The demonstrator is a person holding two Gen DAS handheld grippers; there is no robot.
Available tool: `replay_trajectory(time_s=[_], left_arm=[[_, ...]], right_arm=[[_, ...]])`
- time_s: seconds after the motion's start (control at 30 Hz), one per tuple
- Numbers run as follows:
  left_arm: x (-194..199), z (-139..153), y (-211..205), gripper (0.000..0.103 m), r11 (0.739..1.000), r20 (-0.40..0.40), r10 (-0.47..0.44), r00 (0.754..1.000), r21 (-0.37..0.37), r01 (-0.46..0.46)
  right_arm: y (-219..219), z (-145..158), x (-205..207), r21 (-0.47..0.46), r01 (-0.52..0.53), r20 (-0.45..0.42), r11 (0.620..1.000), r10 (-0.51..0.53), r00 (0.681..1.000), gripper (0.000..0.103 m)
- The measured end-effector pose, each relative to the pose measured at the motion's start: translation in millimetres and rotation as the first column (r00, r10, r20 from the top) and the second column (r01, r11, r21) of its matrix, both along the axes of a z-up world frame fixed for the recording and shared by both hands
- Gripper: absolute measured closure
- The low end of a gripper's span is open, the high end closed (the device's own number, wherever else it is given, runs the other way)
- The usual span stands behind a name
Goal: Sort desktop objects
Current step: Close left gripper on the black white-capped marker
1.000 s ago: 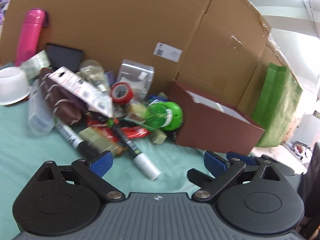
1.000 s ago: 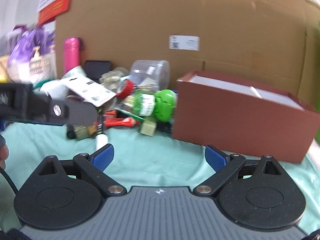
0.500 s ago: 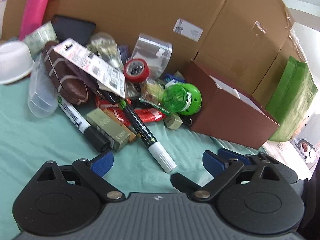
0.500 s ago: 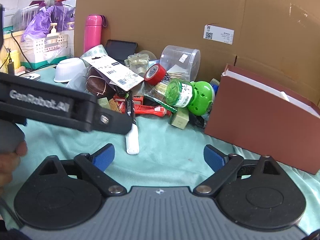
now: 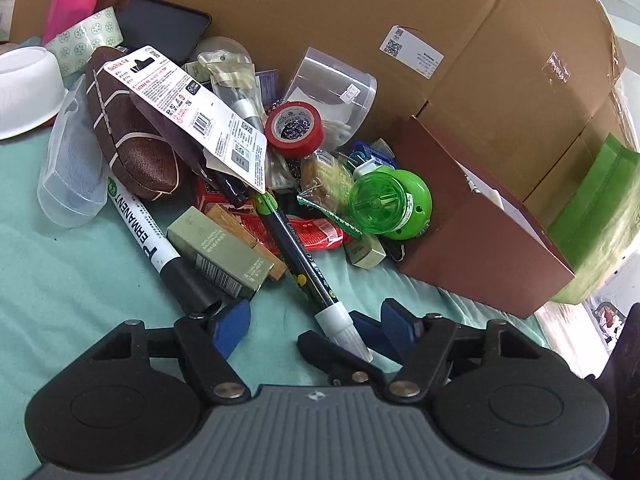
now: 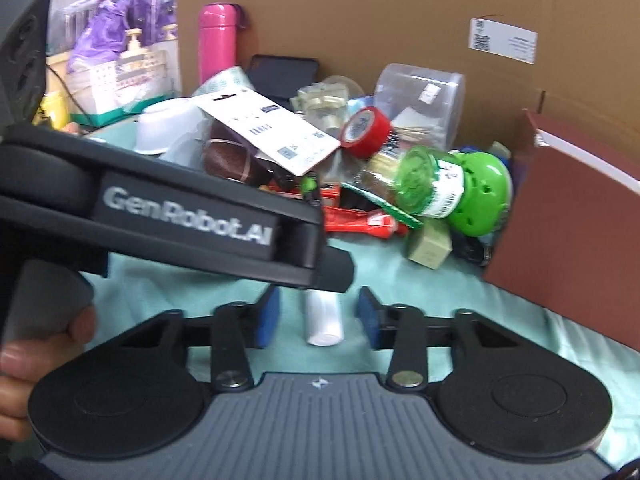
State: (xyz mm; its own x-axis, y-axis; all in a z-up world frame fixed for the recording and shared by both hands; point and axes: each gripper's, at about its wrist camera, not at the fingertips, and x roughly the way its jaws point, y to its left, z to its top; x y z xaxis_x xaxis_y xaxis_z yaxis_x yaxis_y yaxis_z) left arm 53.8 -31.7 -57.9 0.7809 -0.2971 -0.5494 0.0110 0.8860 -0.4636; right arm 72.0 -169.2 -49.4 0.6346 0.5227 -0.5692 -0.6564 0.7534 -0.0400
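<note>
Reaching for dark marker (image 5: 298, 256): right claw (image 6: 319, 317) open astride white cap; left claw (image 5: 310, 322) open. Next: close, lift.

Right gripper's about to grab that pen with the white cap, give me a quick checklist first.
1. right gripper open: ok.
2. pen cap between its fingers: ok.
3. left gripper out of the way: not ok, the same cap sits between its fingers too.
4. Pen's far end free: not ok, tucked under the white card.
5. Room in the brown box: cannot tell.
</note>
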Motion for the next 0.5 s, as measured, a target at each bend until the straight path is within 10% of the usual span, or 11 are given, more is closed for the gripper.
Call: replay_trajectory(time_s=[0.5], left_arm=[[-6.1,-1.1,-6.7,0.059,1.000,-0.030,-0.016,0.999,-0.015,0.016]], right_arm=[[-20.4,1.6,-45.4,0.003,-0.060,0.020,0.998,0.060,0.998,0.089]])
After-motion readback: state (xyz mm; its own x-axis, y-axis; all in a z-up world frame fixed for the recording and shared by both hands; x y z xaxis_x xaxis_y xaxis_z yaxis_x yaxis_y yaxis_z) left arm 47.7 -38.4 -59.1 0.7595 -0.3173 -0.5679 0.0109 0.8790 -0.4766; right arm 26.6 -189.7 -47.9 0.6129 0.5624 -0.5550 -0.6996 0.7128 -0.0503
